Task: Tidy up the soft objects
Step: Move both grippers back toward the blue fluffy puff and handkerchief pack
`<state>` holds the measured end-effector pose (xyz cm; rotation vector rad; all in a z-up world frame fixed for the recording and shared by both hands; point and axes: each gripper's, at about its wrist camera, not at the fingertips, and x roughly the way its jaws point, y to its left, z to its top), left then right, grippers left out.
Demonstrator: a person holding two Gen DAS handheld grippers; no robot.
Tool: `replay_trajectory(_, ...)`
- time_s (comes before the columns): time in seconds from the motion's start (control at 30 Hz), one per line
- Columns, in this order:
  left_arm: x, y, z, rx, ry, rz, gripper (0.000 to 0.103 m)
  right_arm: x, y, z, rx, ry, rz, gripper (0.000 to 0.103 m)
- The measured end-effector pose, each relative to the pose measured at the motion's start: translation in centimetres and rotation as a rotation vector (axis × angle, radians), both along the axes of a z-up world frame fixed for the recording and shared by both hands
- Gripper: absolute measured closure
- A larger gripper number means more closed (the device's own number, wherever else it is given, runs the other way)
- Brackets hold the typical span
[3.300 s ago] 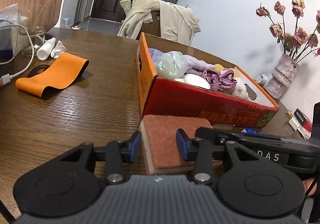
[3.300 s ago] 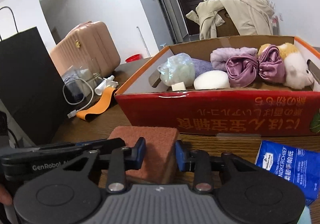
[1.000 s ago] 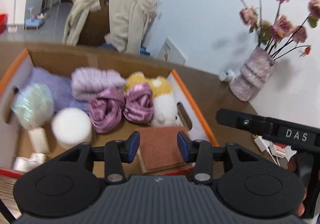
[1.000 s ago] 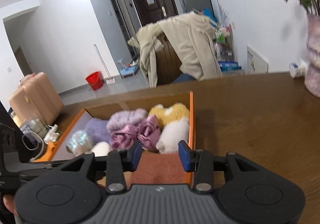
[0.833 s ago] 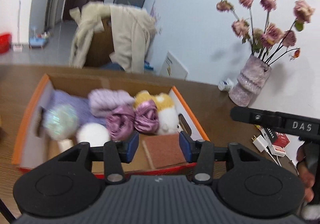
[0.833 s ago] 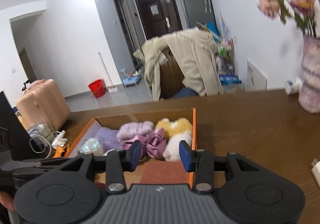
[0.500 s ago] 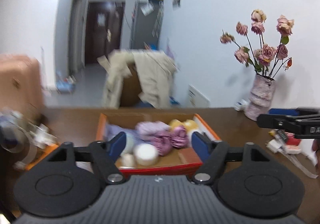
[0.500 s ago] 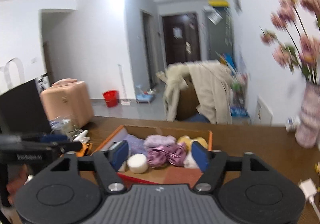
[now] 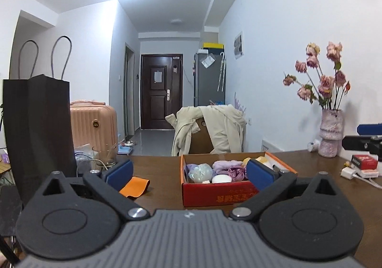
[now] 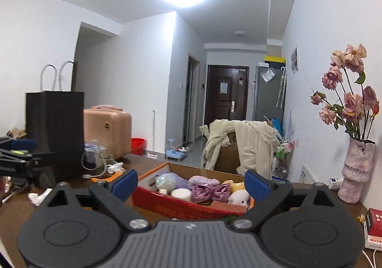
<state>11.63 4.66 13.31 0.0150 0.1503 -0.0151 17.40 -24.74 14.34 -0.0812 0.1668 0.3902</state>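
The red and orange cardboard box stands on the brown table, some way ahead of both grippers. Inside lie an iridescent ball, a white round puff, purple satin scrunchies, a lilac cloth and a white and yellow plush. My left gripper is level, its jaws opening wide with nothing between them. My right gripper is the same, jaws opening and empty. The brown sponge is hidden from both views.
A black paper bag, a glass and cables stand at the left, with an orange strip near them. A vase of dried roses, a red packet and white chargers sit at the right. Behind the table is a coat-draped chair.
Both grippers have drawn back and up from the box, and their jaws have spread wide. The brown sponge that was between them stayed in the box.
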Motion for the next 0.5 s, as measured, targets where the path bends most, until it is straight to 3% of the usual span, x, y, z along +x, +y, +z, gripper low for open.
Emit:
replay_trajectory(0.23, -2.9, 0.3, -0.5, -0.033, -0.009, -0.019, 0.000, -3.7, 0.3, -0.4, -0.003, -0.025, -0.024, 0.006)
replay_trajectory(0.5, -3.2, -0.3, -3.2, -0.057, 0.075, -0.054, 0.000, -6.6, -0.8, -4.3, 0.033, 0.079, -0.022, 0.003)
